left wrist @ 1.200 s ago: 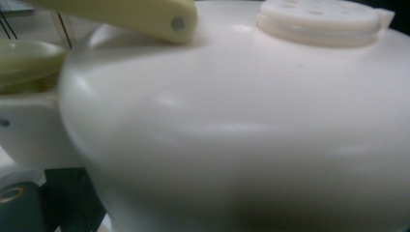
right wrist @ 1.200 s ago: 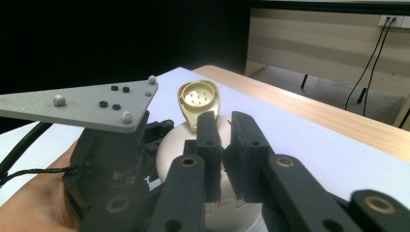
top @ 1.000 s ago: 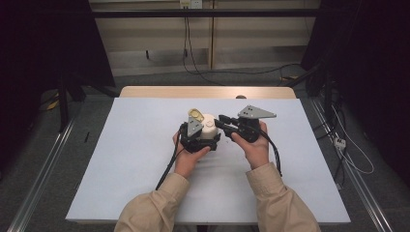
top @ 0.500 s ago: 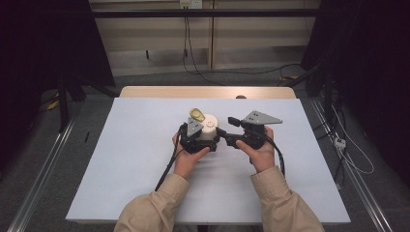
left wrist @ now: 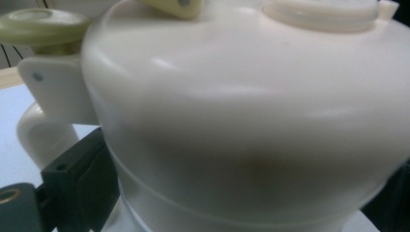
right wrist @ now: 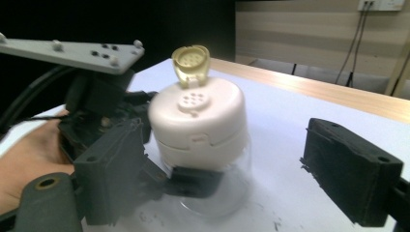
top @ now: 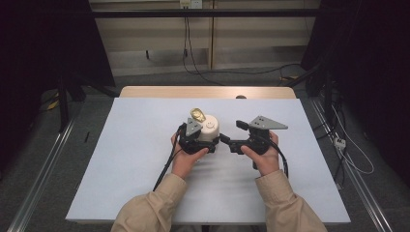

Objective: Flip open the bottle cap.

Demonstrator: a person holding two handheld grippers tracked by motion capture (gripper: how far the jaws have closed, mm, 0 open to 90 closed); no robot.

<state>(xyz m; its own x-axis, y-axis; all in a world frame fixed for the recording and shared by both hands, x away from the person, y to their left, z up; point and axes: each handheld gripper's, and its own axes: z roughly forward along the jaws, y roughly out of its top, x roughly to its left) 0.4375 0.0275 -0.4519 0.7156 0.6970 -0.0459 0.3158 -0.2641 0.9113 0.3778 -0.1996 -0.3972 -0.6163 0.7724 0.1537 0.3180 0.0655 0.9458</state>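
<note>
Now the left gripper (top: 200,141) fingers clasp the white shaker jar (top: 209,129), flip cap (top: 197,115) raised, on the bench (top: 135,159); the right gripper (top: 231,141) fingers, just opening, stand released beside it.

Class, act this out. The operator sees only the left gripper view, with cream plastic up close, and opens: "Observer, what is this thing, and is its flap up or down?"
Observer: It's a shaker jar with a cream cap. Its yellow flap stands up, open.
Operator: What does the flap uncover?
Observer: A cluster of sprinkle holes in the top of the cap.
Operator: Where is the other gripper?
Observer: The right gripper sits to the jar's right in the high view, apart from it. Its jaws have just been opening and nothing is between them.
</note>
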